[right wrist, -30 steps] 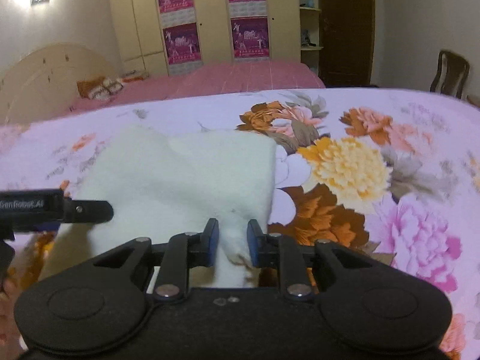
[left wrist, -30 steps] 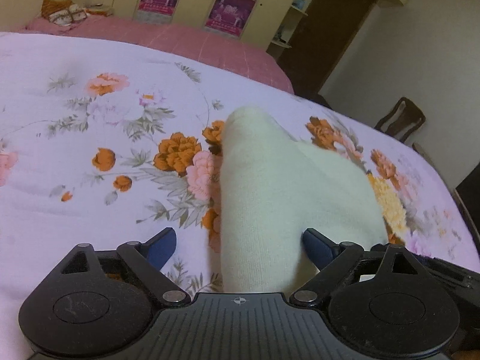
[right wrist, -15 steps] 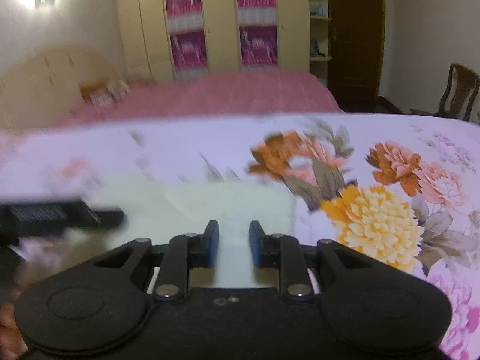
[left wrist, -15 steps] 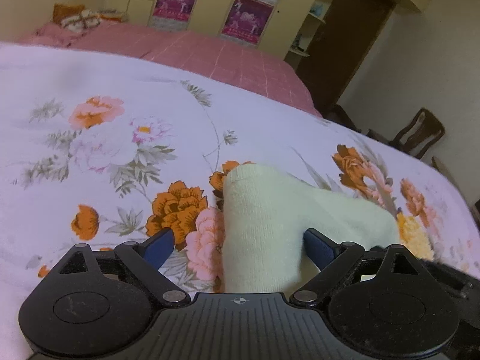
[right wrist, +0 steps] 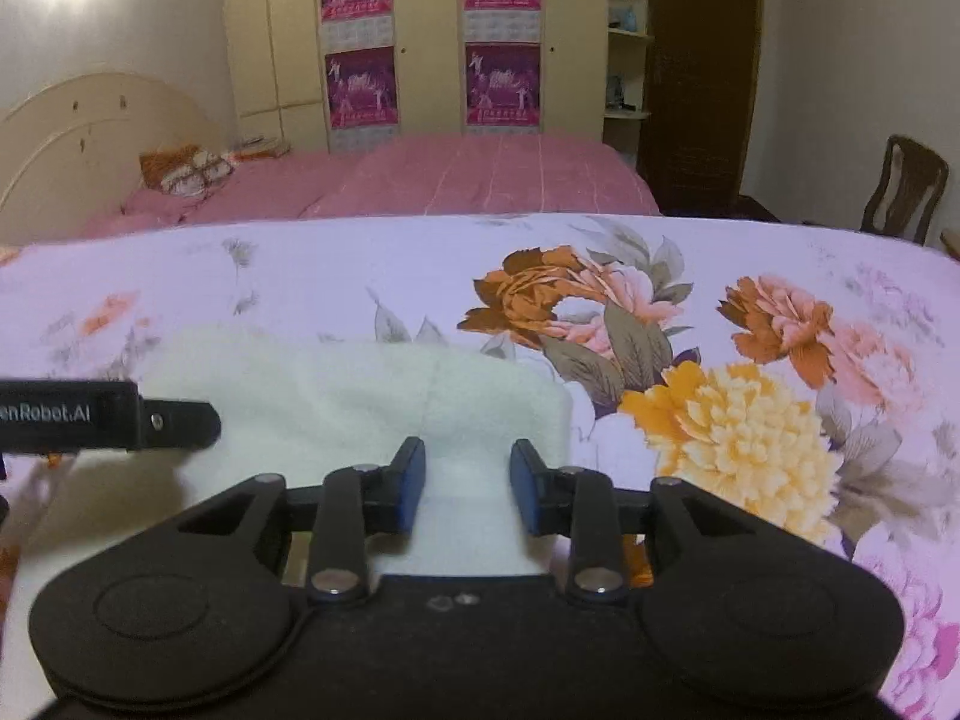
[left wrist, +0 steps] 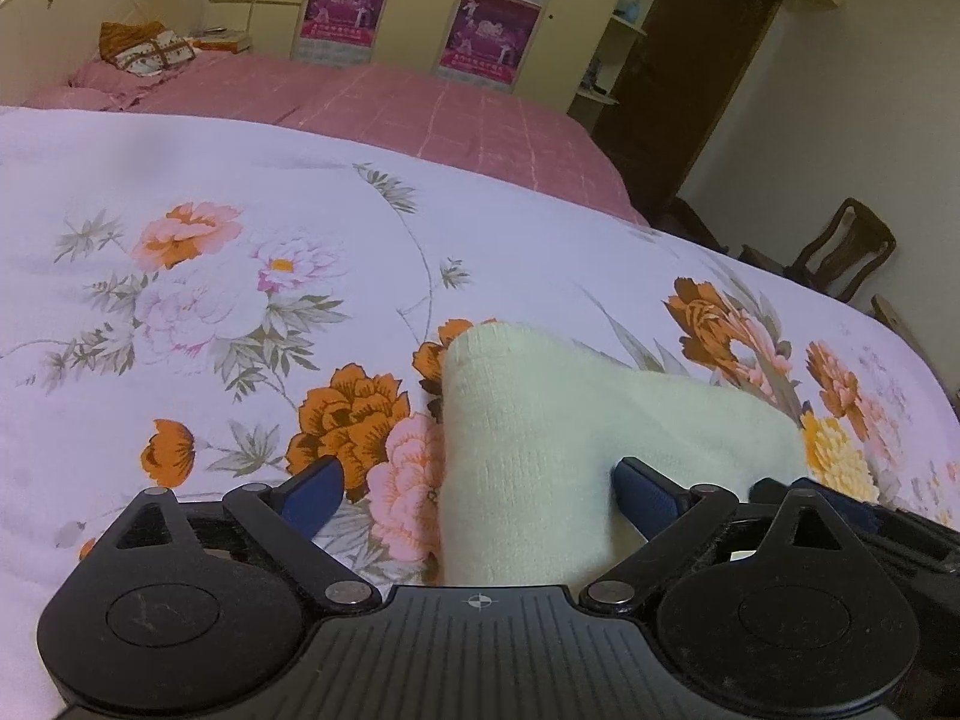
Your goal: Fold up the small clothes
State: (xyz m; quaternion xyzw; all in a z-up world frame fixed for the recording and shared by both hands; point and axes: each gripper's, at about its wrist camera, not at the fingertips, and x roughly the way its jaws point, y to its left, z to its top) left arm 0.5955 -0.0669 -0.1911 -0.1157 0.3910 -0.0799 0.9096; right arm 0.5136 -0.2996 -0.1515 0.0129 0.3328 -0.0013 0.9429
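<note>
Pale cream knitted garment [left wrist: 540, 450], folded, lying on floral bedspread [left wrist: 210, 300]. Left hand-held gripper [left wrist: 477, 489]: jaws wide apart around it. Right hand-held gripper [right wrist: 467, 489]: jaws opening, cloth between, unpinched.

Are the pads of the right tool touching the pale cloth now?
Apart. In the right wrist view the right tool is opening; bare gaps show between each blue pad and the pale cloth lying under them.

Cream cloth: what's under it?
The cloth lies on the floral sheet. Printed flowers run under its left edge. Whatever else lies beneath is covered.
</note>
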